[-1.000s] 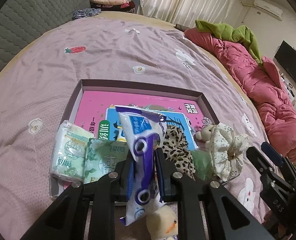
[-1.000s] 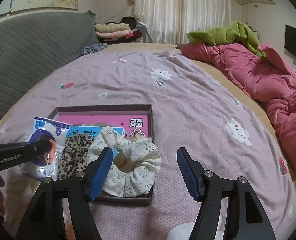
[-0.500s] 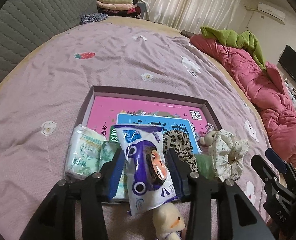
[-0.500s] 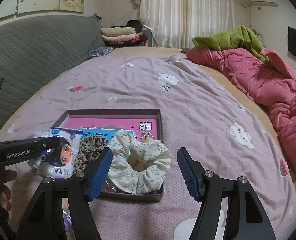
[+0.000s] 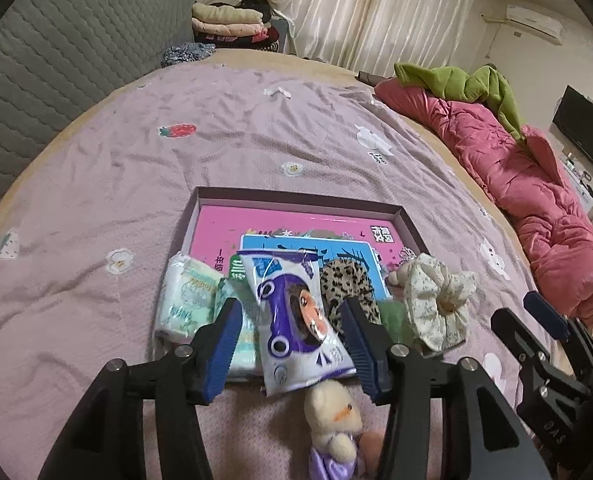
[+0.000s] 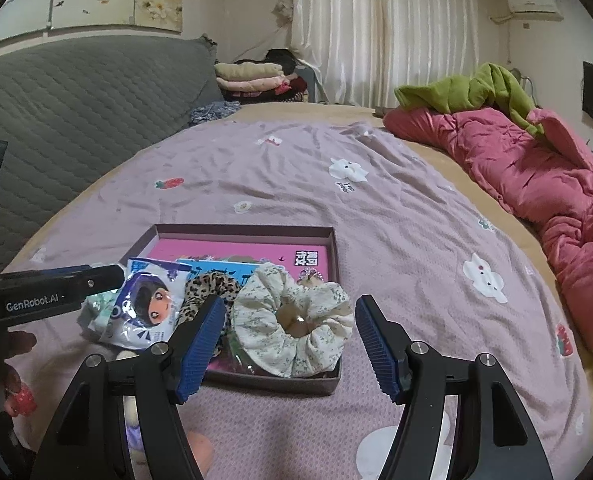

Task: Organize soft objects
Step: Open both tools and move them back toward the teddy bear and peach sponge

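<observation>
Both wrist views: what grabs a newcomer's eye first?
Likely the shallow box on the lilac bedspread, its near end crowded with soft things: a purple cartoon-face packet lying between the open left gripper pads, a leopard scrunchie and a floral scrunchie before the open right gripper. Next, the pink quilt heaped along the bed's right edge.

Left claw (image 5: 292, 334) jaws just opened, cartoon packet (image 5: 296, 320) released onto tray (image 5: 296, 200)
</observation>
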A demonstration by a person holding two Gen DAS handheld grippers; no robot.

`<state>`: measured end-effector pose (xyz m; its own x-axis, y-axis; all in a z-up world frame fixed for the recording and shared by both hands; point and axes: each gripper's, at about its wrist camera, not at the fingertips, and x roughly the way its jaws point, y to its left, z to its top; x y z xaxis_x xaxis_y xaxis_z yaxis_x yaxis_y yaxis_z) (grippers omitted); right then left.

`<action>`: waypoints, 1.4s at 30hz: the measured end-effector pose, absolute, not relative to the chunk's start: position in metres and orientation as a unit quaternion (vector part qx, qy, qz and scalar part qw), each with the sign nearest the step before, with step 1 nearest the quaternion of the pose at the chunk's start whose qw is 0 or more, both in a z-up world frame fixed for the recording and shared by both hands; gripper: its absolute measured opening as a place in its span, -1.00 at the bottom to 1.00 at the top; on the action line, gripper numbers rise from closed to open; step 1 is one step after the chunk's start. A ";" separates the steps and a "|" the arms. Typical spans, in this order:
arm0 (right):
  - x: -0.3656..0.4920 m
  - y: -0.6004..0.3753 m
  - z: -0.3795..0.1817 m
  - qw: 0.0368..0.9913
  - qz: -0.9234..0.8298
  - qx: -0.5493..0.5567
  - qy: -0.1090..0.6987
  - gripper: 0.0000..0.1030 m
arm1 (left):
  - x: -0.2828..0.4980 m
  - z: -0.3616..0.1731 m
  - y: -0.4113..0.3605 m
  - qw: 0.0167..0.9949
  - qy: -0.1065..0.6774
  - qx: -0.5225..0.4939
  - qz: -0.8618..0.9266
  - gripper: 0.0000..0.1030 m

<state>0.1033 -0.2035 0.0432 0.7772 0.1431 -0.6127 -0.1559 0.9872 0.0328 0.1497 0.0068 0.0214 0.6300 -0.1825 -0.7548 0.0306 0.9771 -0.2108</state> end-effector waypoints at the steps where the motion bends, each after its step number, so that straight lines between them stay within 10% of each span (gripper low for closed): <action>1: 0.101 -0.204 0.044 0.943 0.082 -0.008 0.324 0.35 | 0.147 0.022 0.007 0.898 0.427 -0.090 -0.060 0.02; 42: 0.040 -0.156 -0.057 0.876 0.187 -0.076 0.438 0.43 | 0.088 -0.038 -0.018 0.850 0.512 -0.080 -0.096 0.03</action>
